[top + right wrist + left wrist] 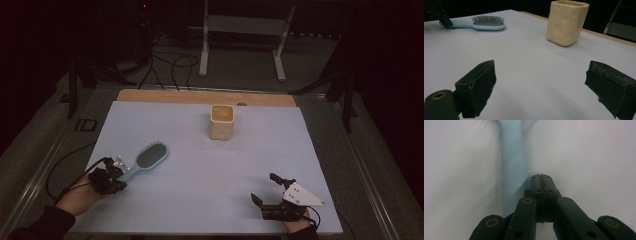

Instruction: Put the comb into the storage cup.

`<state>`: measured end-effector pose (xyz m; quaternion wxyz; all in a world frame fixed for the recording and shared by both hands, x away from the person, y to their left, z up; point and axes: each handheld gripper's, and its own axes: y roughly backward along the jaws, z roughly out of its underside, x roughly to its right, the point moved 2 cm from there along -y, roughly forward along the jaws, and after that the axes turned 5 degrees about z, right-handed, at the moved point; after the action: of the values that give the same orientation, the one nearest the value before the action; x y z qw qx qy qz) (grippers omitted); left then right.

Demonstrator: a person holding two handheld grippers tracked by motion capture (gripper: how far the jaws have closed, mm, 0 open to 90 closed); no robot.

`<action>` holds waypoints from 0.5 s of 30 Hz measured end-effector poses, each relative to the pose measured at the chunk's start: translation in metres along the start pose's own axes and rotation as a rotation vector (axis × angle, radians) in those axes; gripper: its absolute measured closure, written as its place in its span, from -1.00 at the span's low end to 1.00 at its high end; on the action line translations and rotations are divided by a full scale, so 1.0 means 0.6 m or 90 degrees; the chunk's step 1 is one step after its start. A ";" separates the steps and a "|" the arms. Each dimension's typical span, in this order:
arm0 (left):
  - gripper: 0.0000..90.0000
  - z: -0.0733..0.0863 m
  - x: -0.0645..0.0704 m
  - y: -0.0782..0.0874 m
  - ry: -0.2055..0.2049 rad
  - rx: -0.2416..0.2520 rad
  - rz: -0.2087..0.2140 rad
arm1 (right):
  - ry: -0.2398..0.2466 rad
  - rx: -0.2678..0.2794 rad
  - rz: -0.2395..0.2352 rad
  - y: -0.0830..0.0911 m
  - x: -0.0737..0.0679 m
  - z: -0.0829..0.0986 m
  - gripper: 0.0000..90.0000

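A: Gripping the hairbrush (pixel 148 158) cleanly comes first. It lies at the lower left of the high view, bristles up, handle toward the left gripper (pixel 111 177).

B: In the left gripper view the jaws look pressed together just beside the pale handle (pixel 512 170), not around it. Better to part them and straddle it.

A: Right gripper (pixel 267 191), lower right, stands wide apart, holding nothing. The yellow cup (pixel 221 121) sits upper centre, well clear.
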<state>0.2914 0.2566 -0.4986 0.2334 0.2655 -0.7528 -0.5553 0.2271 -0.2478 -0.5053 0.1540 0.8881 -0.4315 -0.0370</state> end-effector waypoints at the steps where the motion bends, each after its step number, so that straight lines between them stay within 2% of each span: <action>1: 1.00 0.001 -0.003 0.000 0.002 -0.001 0.002 | 0.000 0.001 -0.001 0.000 0.000 0.000 -0.81; 4: 1.00 0.004 -0.011 0.000 0.009 -0.004 -0.003 | 0.002 0.000 0.000 0.000 0.001 0.000 -0.81; 8: 1.00 0.006 -0.019 0.001 0.014 -0.008 0.007 | 0.000 0.001 -0.001 0.001 0.000 0.000 -0.81; 15: 1.00 0.005 -0.016 0.021 0.007 0.010 0.013 | -0.001 0.001 0.000 0.000 0.000 0.000 -0.81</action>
<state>0.2948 0.2682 -0.4877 0.2409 0.2626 -0.7584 -0.5458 0.2268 -0.2477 -0.5051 0.1530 0.8883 -0.4315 -0.0377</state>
